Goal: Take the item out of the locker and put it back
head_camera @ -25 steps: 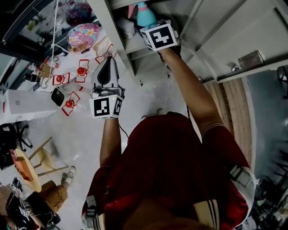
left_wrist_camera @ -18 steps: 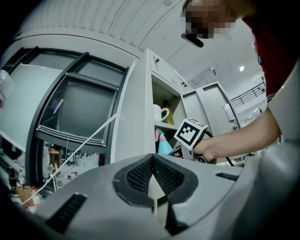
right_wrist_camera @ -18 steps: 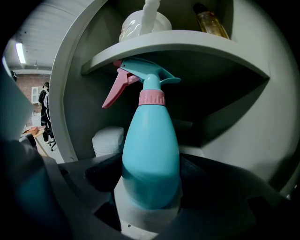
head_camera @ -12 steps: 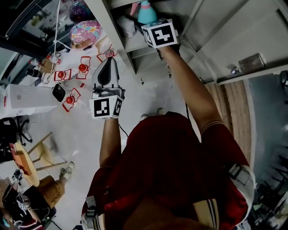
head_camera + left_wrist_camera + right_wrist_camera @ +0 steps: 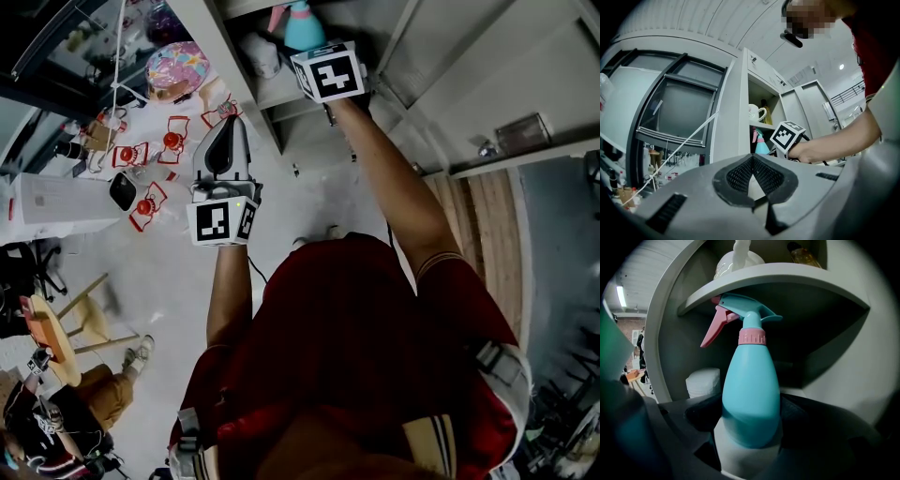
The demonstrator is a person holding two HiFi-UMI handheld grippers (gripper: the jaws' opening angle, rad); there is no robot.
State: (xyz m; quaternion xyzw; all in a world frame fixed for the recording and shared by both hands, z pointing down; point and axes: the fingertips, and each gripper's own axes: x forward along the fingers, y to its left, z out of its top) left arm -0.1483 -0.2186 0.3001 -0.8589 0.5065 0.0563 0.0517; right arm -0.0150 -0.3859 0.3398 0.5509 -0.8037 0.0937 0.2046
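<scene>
A teal spray bottle [image 5: 751,390] with a pink trigger stands upright between my right gripper's [image 5: 750,425] jaws, which are shut on its lower body. It is inside the grey locker's [image 5: 787,280] lower compartment, under a shelf. In the head view the bottle [image 5: 302,26] shows just past the right gripper [image 5: 317,58]. From the left gripper view the bottle [image 5: 761,145] is seen at the locker opening. My left gripper [image 5: 228,129] hangs outside the locker, to its left, shut and empty [image 5: 752,160].
A white mug [image 5: 755,112] and a yellow bottle [image 5: 802,254] sit on the upper shelf. A white roll [image 5: 704,382] lies behind the spray bottle. An open locker door [image 5: 487,66] is at the right. Red-and-white items [image 5: 150,178] lie on the floor, with a seated person [image 5: 66,417] at lower left.
Almost nothing differs. The right gripper and the bottle have shifted very slightly at the locker opening. The left gripper has stayed put.
</scene>
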